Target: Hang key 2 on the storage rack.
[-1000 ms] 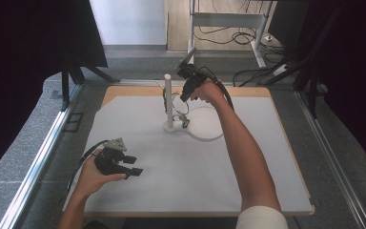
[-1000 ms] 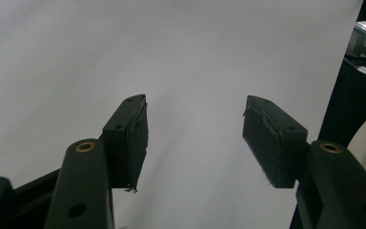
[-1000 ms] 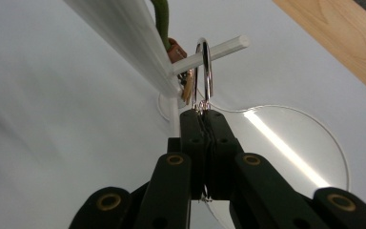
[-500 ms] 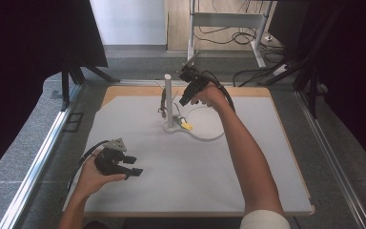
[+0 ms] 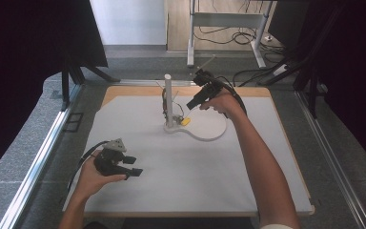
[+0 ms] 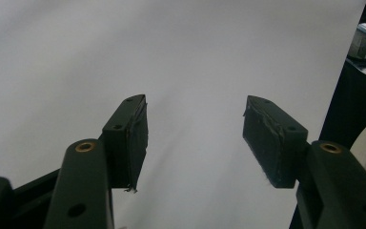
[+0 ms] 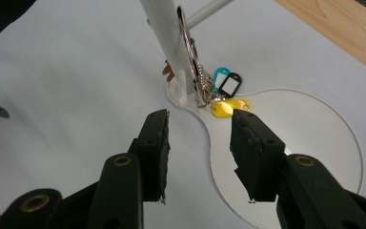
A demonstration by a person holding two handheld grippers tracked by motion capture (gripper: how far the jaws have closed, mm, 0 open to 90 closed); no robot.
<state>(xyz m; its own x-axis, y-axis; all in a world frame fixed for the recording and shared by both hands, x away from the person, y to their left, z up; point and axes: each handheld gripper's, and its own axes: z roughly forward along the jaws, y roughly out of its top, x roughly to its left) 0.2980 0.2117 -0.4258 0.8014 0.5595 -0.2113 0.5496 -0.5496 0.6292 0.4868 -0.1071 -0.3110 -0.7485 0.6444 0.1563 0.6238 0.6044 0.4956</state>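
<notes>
Right gripper (image 7: pixel 198 143) jaws just opening, empty, keys (image 7: pixel 198 78) just beyond, seemingly apart.

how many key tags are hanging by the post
3, all at the foot of the white post: a yellow tag lying on the white base, a teal tag and a black tag just behind it. The keys may hide more.

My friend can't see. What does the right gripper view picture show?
The right tool is open and empty above a white post hung with keys and yellow, blue and black tags, on a white table.
</notes>
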